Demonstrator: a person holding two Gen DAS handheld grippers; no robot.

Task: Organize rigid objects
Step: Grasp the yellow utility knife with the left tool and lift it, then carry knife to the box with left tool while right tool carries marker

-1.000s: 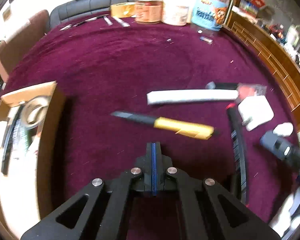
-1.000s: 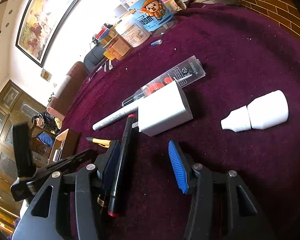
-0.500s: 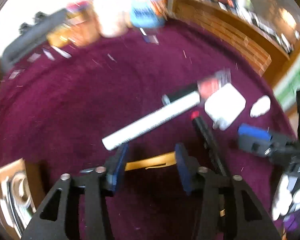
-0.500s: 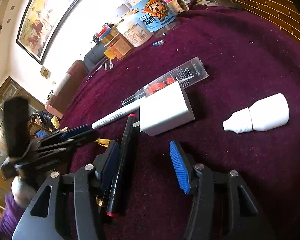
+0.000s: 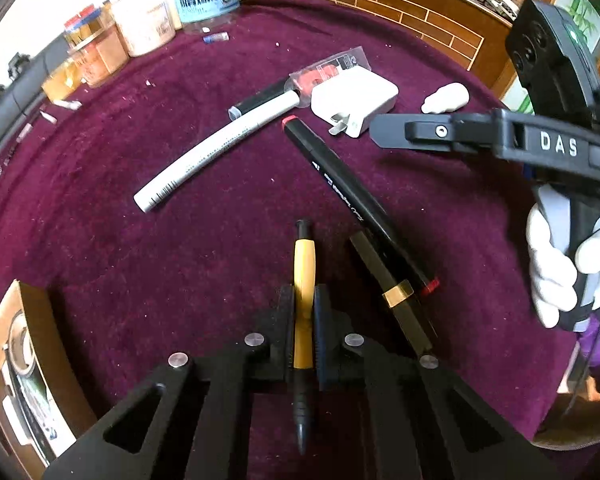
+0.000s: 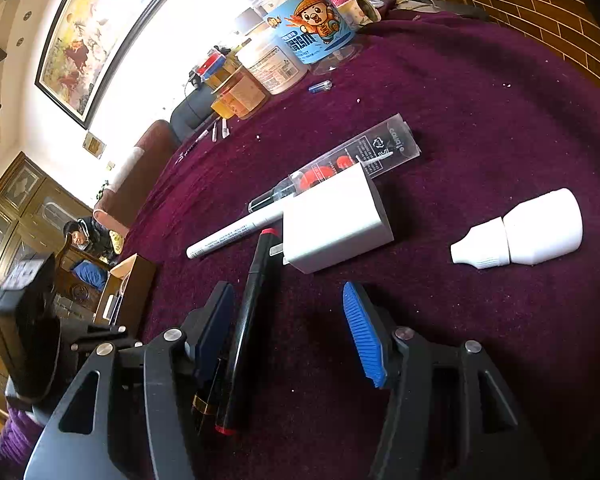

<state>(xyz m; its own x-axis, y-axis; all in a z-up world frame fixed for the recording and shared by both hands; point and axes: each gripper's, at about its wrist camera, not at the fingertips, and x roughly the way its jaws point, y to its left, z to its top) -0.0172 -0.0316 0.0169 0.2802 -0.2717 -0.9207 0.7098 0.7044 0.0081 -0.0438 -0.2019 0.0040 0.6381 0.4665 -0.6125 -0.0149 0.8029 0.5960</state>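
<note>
Change: the left gripper (image 5: 303,312), pressed together on nothing a second ago, now clamps the yellow pen (image 5: 303,280) on the cloth.
Right gripper (image 6: 290,332): jaws apart over the black marker (image 6: 248,312).
Setting: maroon tablecloth (image 5: 140,264); cardboard box (image 5: 28,320) at left, jars (image 6: 276,56) behind.
Pen: yellow barrel, black ends.

The counter (image 5: 100,208) is covered in deep purple cloth. A pen (image 5: 303,280) with a yellow barrel and black ends is seen at 6 o'clock in the left view. A black marker (image 5: 352,200) is tipped red at both ends; beside it a black pen (image 5: 388,292) is banded in gold. A white marker (image 5: 216,148) is capped in black. The charger (image 6: 332,220) and bottle (image 6: 528,232) are white. Blue pads (image 6: 364,340) are shown on the black right hand-held gripper (image 6: 288,336). A jar (image 6: 312,32) at 12 o'clock is labelled blue with a cartoon figure.
</note>
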